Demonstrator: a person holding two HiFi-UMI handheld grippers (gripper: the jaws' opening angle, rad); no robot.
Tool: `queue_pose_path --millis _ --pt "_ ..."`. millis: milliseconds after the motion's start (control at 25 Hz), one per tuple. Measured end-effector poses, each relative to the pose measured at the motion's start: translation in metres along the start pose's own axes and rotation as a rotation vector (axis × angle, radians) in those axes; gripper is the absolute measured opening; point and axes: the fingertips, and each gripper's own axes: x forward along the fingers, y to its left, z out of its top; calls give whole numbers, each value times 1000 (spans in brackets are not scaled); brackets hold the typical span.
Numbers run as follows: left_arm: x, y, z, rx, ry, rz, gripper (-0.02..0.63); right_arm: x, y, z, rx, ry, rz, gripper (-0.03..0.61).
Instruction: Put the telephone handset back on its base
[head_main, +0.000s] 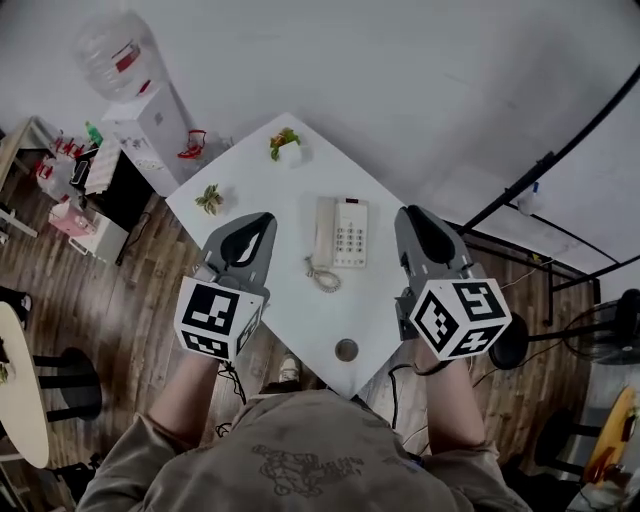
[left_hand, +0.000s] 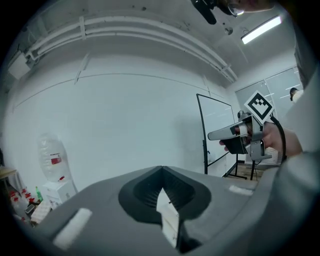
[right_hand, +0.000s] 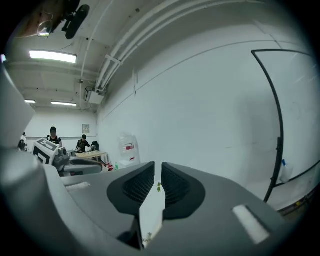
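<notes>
A cream telephone base (head_main: 349, 232) with a keypad sits in the middle of the white table (head_main: 290, 320). Its handset (head_main: 323, 231) lies along the base's left side, and the coiled cord (head_main: 322, 276) loops in front of it. My left gripper (head_main: 266, 217) hovers left of the phone and my right gripper (head_main: 407, 212) hovers to its right, both apart from it. The left gripper (left_hand: 161, 169) has its jaws together on nothing. The right gripper (right_hand: 158, 165) shows only a thin slit and is empty. Both gripper views face the wall, so the phone is hidden there.
Two small potted plants (head_main: 286, 145) (head_main: 210, 199) stand at the table's far side. A round grey disc (head_main: 346, 350) lies near the front corner. A water dispenser (head_main: 150, 125) stands far left and a black frame stand (head_main: 520, 185) to the right. People (right_hand: 52, 136) stand far off.
</notes>
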Motion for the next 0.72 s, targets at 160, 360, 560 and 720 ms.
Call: queue_pose_path --millis 160,360,560,720 --pt "-13 -21 31 45 -53 -30 0 -39 6 13 -17 -60 16 57" --pt "-29 -45 56 39 -88 -74 0 -78 12 15 -45 -95 11 55" --pt "-41 -65 52 23 -74 -115 0 -107 14 6 -27 -102 7 35" --pt "-40 -75 31 17 -32 -126 2 -118 13 -6 -14 -77 12 35"
